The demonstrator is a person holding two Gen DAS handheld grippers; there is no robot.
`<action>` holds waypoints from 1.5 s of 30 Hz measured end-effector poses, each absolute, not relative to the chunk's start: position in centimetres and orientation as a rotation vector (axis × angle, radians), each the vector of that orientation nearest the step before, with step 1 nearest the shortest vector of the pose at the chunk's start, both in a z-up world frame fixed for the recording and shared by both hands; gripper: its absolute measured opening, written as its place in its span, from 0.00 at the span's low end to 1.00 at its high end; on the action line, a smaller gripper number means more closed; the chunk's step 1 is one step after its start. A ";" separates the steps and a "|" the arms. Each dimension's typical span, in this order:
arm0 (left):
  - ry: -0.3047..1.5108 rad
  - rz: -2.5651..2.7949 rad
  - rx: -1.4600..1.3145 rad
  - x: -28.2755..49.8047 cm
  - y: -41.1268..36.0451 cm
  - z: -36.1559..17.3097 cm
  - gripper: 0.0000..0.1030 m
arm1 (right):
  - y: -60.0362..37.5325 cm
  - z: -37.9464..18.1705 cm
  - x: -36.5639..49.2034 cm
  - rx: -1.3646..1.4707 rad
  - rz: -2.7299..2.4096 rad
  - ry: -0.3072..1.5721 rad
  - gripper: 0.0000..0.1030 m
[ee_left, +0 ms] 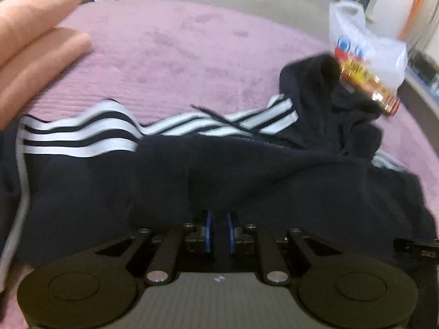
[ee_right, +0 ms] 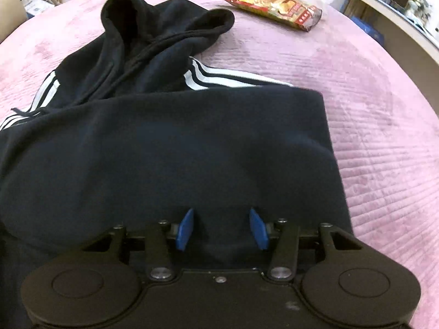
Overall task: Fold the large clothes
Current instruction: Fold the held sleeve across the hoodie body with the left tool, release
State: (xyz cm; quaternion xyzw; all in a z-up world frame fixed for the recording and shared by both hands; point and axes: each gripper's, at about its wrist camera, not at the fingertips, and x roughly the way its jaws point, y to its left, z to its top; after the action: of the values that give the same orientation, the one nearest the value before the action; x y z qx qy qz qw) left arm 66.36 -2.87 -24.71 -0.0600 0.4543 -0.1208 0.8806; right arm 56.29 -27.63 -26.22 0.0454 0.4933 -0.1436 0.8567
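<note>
— Hoodie (ee_right: 192, 148), navy fleece with white sleeve stripes, is lying half-folded on the pink quilted bed (ee_right: 370, 109): soft, floppy, fairly heavy. I'd be pinching a hem edge.

— Left gripper (ee_left: 218, 231) is tilting down, jaws narrow, possibly nipping cloth; right gripper (ee_right: 221, 229) is hovering over it, jaws wide, empty.

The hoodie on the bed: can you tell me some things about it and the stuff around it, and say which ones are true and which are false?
1. The hoodie is dark with white stripes. True.
2. It lies on a green blanket. False: the bed cover is pink-purple.
3. A snack packet lies beyond the hood. True.
4. The right gripper has its jaws squeezed tight together. False: they stand apart, with dark fabric between them.
5. The left gripper has its jaws wide open. False: they are close together, over the dark fabric.
</note>
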 end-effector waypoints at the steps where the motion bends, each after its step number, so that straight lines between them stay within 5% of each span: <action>1: 0.914 -0.249 -0.134 64.9 -1.9 -23.7 0.15 | -27.2 -25.3 55.4 0.106 -0.267 1.014 0.57; 4: 0.850 -0.147 -0.080 60.5 1.5 -21.4 0.28 | -24.2 -23.1 52.3 0.070 -0.198 0.951 0.72; 10: 0.838 0.113 0.016 55.9 10.1 -20.4 0.29 | -17.9 -24.9 47.3 0.075 -0.001 1.008 0.72; 18: 0.924 0.288 -0.318 56.9 20.1 -22.9 0.35 | -13.7 -28.3 46.3 -0.075 0.038 1.080 0.80; 26: 0.930 0.281 -0.608 59.2 22.7 -26.9 0.66 | -13.7 -28.1 46.5 -0.060 0.032 1.078 0.86; 27: 0.927 0.276 -0.589 59.6 22.4 -26.9 0.64 | -13.7 -28.0 46.4 -0.062 0.030 1.075 0.87; 28: 0.926 0.278 -0.551 60.1 22.0 -26.9 0.51 | -13.6 -28.0 46.4 -0.060 0.028 1.072 0.90; 29: 0.913 0.267 -0.518 60.4 21.5 -26.7 0.15 | -13.5 -28.1 46.5 -0.057 0.026 1.072 0.91; 30: 0.913 0.249 -0.509 60.6 21.4 -26.6 0.08 | -13.5 -28.1 46.5 -0.055 0.026 1.071 0.94; 40: 0.644 0.107 -0.386 56.1 17.4 -16.0 0.06 | -14.2 -27.9 46.6 -0.026 0.051 1.065 0.95; 45: 0.538 -0.126 -0.322 56.5 10.6 -10.4 0.06 | -16.0 -26.0 45.9 0.034 0.018 1.032 0.82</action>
State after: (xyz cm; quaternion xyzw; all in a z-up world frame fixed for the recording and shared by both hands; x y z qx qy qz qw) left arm 56.45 10.63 -10.45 -0.1583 0.2646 -0.0617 0.9493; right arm 45.93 -16.03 -26.04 0.0163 0.4932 0.0088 0.8697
